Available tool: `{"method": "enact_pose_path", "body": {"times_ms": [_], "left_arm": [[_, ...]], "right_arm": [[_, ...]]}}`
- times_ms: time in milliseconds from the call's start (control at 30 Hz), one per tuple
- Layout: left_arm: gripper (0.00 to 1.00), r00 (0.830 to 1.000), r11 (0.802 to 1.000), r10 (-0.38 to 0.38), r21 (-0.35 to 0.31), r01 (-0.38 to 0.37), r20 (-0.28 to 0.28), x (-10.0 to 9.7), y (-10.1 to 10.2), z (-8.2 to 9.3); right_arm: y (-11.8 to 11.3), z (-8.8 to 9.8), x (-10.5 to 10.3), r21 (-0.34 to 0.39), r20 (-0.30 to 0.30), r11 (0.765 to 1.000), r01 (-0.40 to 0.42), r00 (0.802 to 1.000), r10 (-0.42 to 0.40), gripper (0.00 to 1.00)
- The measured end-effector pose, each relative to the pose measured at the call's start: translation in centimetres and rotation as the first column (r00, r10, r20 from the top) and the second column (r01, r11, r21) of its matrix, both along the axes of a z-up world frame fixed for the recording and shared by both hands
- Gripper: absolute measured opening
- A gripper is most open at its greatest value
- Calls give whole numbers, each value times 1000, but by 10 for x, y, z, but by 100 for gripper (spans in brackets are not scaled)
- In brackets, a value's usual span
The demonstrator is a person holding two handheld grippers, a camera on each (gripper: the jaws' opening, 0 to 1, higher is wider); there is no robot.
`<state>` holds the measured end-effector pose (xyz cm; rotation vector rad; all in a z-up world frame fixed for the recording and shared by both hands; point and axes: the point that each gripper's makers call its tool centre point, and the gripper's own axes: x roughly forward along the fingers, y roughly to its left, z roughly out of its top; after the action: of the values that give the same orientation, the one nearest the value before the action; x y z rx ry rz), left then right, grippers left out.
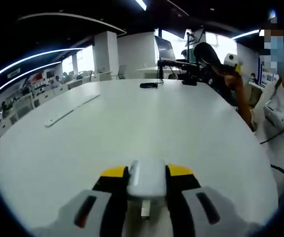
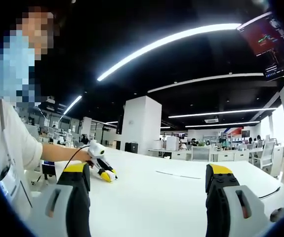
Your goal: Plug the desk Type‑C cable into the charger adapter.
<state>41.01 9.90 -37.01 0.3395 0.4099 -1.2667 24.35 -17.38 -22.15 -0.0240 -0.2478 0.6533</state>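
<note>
Left gripper [image 1: 146, 185] clamps the charger adapter [image 1: 146, 178] at 6 o'clock, steadying it for plugging; right gripper [image 2: 146, 190] gapes empty

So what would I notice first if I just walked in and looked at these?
Probably the white charger adapter, pinched between the yellow-tipped jaws of the left gripper low in the left gripper view, above a big white table. In the right gripper view, the right gripper has its jaws wide apart with nothing between them, and the left gripper shows small at the left, over the table.
</note>
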Motion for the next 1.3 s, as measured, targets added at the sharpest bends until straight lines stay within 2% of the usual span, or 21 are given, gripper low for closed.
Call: {"method": "enact_pose_path", "body": {"times_ms": [433, 533, 967, 1033, 1300], "left_arm": [[29, 999, 1000, -31, -5, 31, -9, -27, -11, -2], [29, 999, 999, -40, -6, 40, -8, -38, -13, -3], [29, 998, 998, -63, -12, 63, -5, -52, -14, -3], [29, 997, 997, -71, -26, 70, -6, -60, -17, -4], [29, 996, 995, -92, -44, 92, -9, -70, -19, -3]], "right_arm": [[0, 1, -2, -3, 6, 1000, -3, 1000, 3, 99], [-2, 1, -2, -4, 7, 1000, -1, 1000, 1, 99], [-2, 2, -2, -11, 8, 1000, 1, 1000, -1, 99], [-2, 2, -3, -12, 10, 1000, 2, 1000, -2, 99], [-1, 3, -4, -16, 14, 1000, -1, 1000, 1, 99]]}}
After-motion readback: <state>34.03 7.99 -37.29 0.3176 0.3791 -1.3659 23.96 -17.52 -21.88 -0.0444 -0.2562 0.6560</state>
